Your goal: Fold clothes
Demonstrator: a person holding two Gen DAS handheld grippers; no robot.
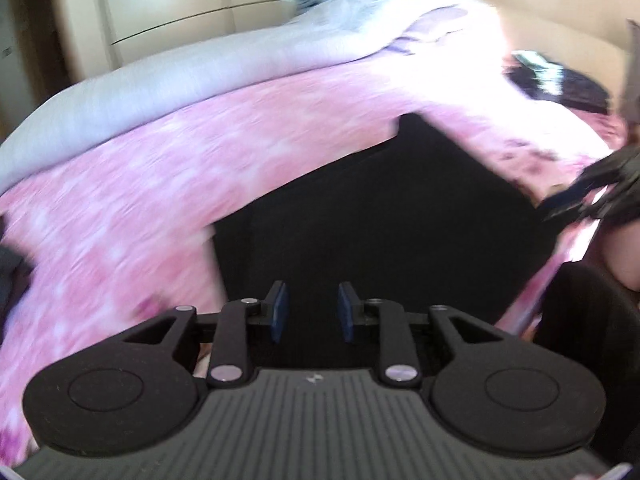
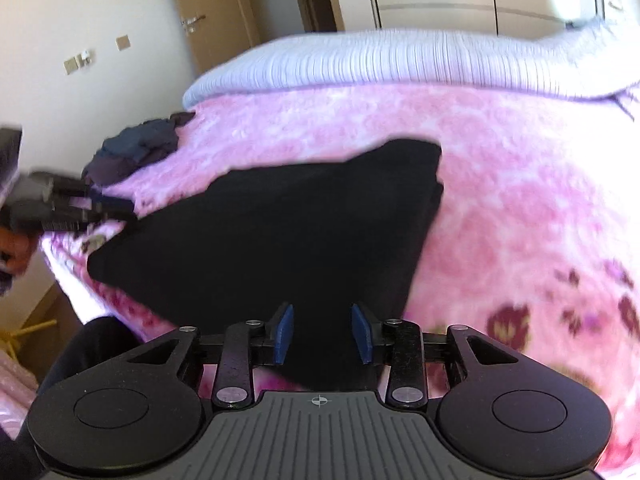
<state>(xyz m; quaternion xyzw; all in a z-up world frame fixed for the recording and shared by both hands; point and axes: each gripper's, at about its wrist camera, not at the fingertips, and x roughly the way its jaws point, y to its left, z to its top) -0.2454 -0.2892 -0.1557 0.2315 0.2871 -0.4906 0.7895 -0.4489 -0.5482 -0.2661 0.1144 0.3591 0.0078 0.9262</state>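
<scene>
A: Your left gripper point(image 1: 312, 312) has its blue pads point(image 1: 280, 312) apart with nothing between them, hanging over the near edge of the black garment point(image 1: 360, 208). Your right gripper point(image 2: 323, 334) is the same: pads spread, empty, above the near right corner of that garment.

B: So where's the risk?

A: The garment lies folded flat on the pink blanket point(image 2: 520, 200). Dive too deep and I think you'll pinch blanket along with cloth, or grab one layer and pull the fold apart. Beyond it, far left, the dark clothes pile point(image 2: 132, 152) sits near the bed's edge.
</scene>
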